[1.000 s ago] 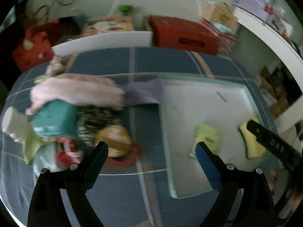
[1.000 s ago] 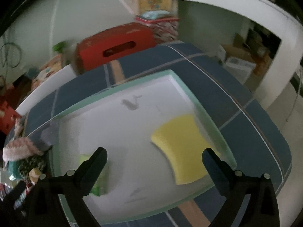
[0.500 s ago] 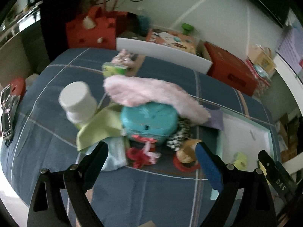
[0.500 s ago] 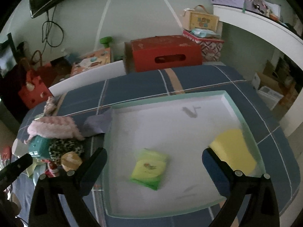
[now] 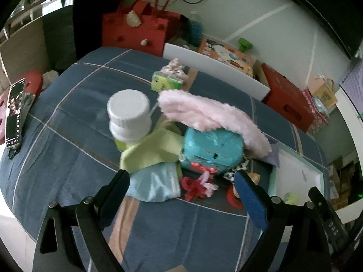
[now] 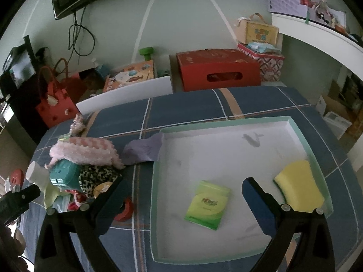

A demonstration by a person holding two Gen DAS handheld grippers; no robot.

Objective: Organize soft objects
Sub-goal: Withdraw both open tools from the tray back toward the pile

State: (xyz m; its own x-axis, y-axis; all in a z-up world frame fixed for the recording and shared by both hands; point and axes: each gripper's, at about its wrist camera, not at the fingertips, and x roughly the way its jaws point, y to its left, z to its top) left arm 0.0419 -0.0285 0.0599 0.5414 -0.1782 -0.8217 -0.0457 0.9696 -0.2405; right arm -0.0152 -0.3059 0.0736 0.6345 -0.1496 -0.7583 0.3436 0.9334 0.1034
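Yellow sponge (image 6: 299,185) and green tissue pack (image 6: 207,204) lie in your tray (image 6: 226,121), while the pile at nine o'clock, with pink fluffy cloth (image 5: 211,111) atop, awaits sorting; your left gripper (image 5: 181,181) and right gripper (image 6: 181,188) gape empty.

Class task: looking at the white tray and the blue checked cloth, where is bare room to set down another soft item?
Free: the white tray floor behind the green packet and yellow sponge. Crowded: the heap around the teal box left of the tray.
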